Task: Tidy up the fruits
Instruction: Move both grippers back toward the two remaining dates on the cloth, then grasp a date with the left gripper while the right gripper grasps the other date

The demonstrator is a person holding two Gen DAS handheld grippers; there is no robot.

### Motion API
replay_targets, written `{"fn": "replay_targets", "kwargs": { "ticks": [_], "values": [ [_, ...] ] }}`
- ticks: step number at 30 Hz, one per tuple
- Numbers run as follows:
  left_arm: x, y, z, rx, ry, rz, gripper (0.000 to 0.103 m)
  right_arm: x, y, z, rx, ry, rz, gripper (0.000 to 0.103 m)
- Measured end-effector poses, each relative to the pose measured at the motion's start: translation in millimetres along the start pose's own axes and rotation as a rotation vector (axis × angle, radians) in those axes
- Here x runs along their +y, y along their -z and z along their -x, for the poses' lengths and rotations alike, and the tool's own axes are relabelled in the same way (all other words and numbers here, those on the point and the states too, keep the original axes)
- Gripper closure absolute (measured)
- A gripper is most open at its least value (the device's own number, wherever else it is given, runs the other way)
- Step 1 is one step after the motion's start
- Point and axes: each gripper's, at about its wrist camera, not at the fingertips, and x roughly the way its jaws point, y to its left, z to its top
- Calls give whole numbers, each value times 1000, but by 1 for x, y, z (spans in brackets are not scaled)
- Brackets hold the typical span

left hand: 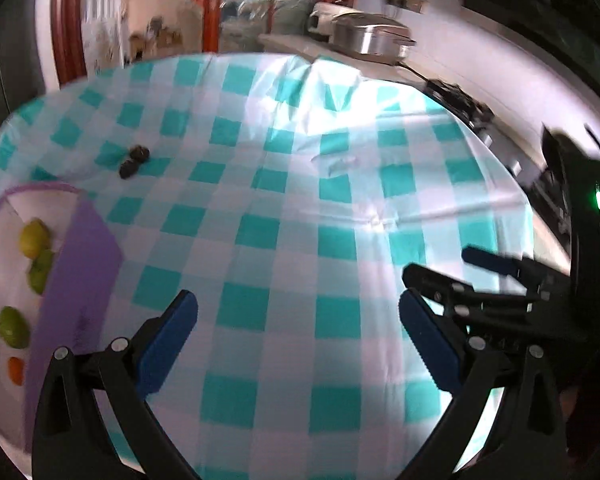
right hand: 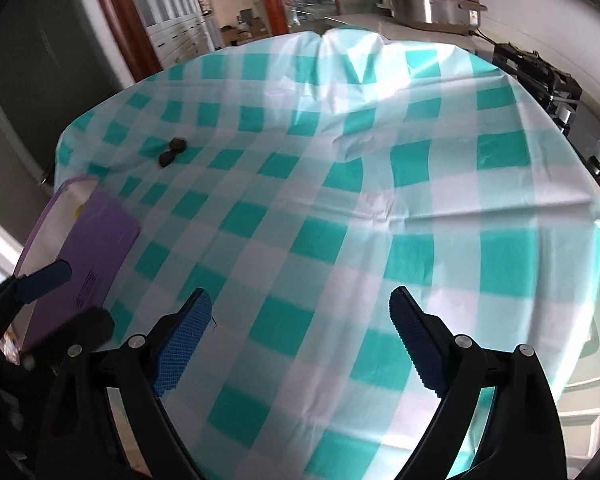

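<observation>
Dark print on the purple box [right hand: 80, 248] is unreadable.

The left gripper [left hand: 298, 336] has black plastic arms with blue bumpy pads [left hand: 168, 346] inside its jaws. Small round silver screws sit on the arms. The right gripper [right hand: 300, 340] looks the same, with blue pads [right hand: 182, 344] too. A small green light [left hand: 599, 200] glows on its black body.

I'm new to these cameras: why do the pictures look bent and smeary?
Both views are fisheye, so the checked tablecloth bulges; in the left wrist view motion blur smears the fruit in the purple box; window glare whitens the cloth in both.
</observation>
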Motion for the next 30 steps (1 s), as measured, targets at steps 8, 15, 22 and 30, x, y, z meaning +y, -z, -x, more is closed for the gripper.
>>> {"fn": "replay_targets", "kwargs": {
  "ticks": [8,15,22,30],
  "values": [
    [132,-147,-114,302,-178,97,3,15,-111,-91,51,-112,-164,27],
    [235,-221,-199,489,-132,-193,14,97,-195,-180,87,-198,-80,27],
    [280,-216,-277,627,-30,-329,41,148,-224,-246,141,-220,-4,27],
    [299,-220,-292,642,28,-362,68,175,-232,-300,196,-234,32,27]
  ]
}}
